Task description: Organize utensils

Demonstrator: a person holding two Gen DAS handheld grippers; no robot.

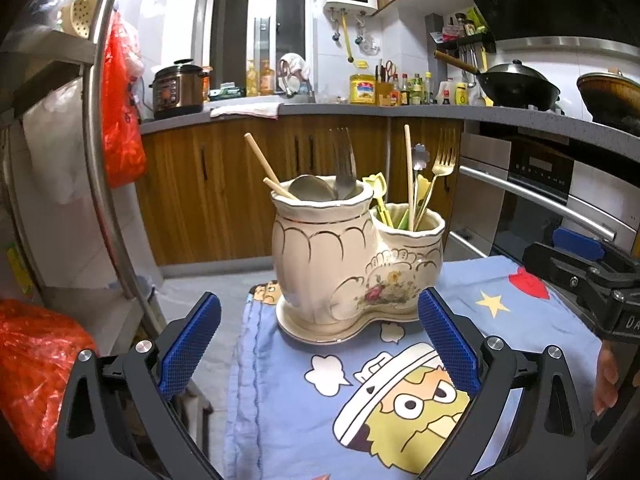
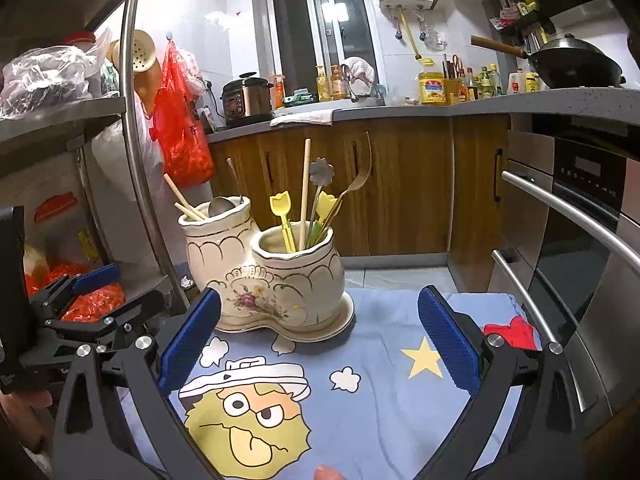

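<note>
Both the left gripper and right gripper gape empty before the cream double-pot ceramic utensil holder, utensils apparently all sorted; next likely withdrawal.

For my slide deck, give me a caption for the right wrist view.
Open right gripper facing a two-pot ceramic utensil holder on a cartoon cloth.

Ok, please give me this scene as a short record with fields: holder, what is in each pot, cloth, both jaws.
holder: cream double-pot ceramic holder, upright on its saucer
taller pot: chopsticks, spoon, silver fork
shorter pot: gold fork, flower-end spoon, yellow picks, a chopstick
cloth: blue cartoon cloth under the holder
left gripper: jaws open, empty
right gripper: jaws open, empty
</note>
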